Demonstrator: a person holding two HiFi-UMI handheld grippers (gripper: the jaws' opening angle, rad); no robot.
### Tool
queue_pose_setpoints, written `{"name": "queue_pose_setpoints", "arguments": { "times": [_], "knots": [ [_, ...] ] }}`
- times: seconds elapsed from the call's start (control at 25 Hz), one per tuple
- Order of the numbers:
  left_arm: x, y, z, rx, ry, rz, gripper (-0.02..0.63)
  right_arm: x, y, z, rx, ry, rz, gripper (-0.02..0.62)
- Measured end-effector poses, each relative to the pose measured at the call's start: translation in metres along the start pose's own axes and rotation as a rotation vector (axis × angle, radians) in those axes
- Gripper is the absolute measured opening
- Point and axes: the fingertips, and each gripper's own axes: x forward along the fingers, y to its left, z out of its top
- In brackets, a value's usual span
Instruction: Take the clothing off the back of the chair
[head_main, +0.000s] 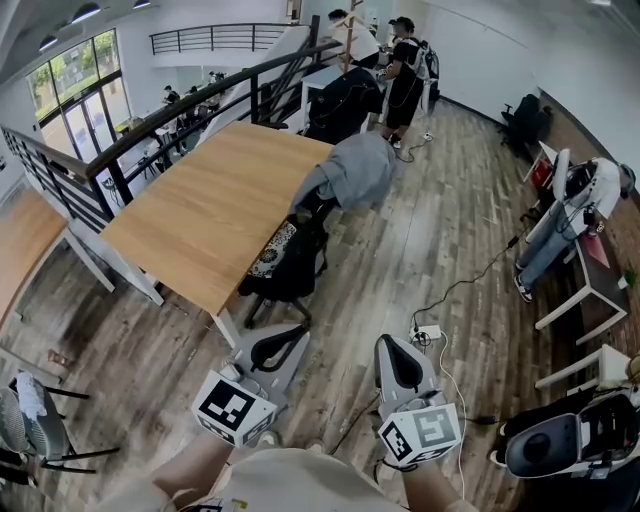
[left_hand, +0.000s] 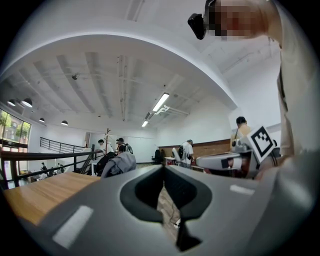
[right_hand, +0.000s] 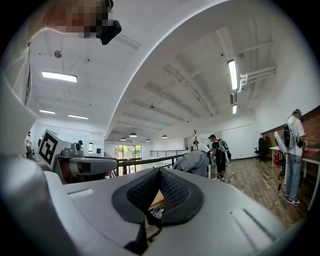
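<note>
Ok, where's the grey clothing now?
Head view, centre, well ahead: the grey clothing drapes over the black chair at the right edge of the wooden table.

Brightness: bright, even white light in every view.
Sources: windows (head_main: 75, 85) at upper left; ceiling strips (right_hand: 232, 75) overhead.
Shadows: soft and faint, under the table (head_main: 200, 210).
Glare: ceiling strips blown out white.
Distortion: strong fisheye; straight lines bow near edges; black corners in both gripper views.
Focus: left gripper (left_hand: 163, 170) and right gripper (right_hand: 159, 171) soft up close; far room sharper.

No legible text, brand, number, sign. Only black-white square marker patterns on left tongs (head_main: 296, 334), right tongs (head_main: 391, 343).
</note>
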Motion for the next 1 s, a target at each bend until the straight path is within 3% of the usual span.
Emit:
{"name": "queue_pose_setpoints", "arguments": {
  "times": [0.48, 1.0],
  "knots": [
    [0.026, -0.026, -0.006, 0.006, -0.005, 0.040, 0.002, -0.013, -0.036, -0.010, 0.005, 0.005, 0.025, 0.000],
    [0.044, -0.050, -0.012, 0.007, 0.003, 0.033, 0.002, -0.029, -0.072, -0.022, 0.016, 0.015, 0.004, 0.000]
  ]
}}
